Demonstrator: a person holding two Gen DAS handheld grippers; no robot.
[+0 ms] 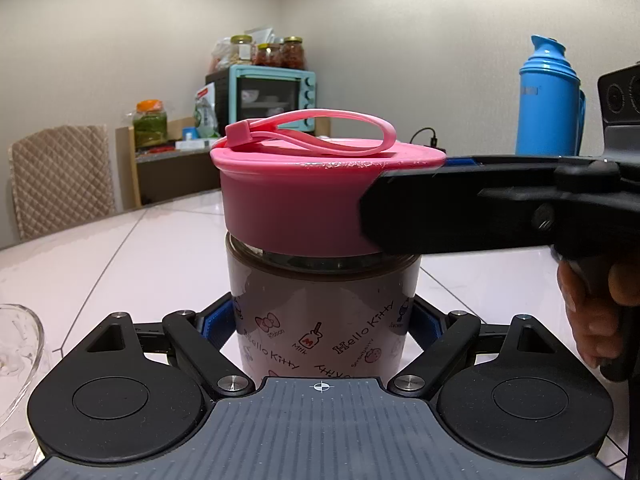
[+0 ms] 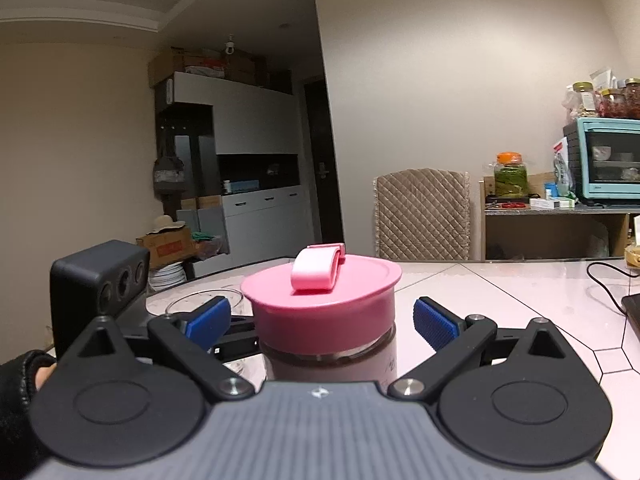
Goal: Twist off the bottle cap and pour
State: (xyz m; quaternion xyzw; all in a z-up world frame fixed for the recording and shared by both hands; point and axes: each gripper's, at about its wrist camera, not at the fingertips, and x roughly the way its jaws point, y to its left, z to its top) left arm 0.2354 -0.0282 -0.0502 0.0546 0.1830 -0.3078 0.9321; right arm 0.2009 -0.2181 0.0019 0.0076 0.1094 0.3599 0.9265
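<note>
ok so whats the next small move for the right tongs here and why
Probably close the right tongs on the pink cap again for another unscrewing turn. Their blue pads stand clear of the cap on both sides, the cap still sits on the bottle, and the left tongs grip the bottle's body to steady it.

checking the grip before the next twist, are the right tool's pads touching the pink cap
Apart. The right wrist view shows the right tool open, with a plain gap between each blue pad and the pink cap.
</note>
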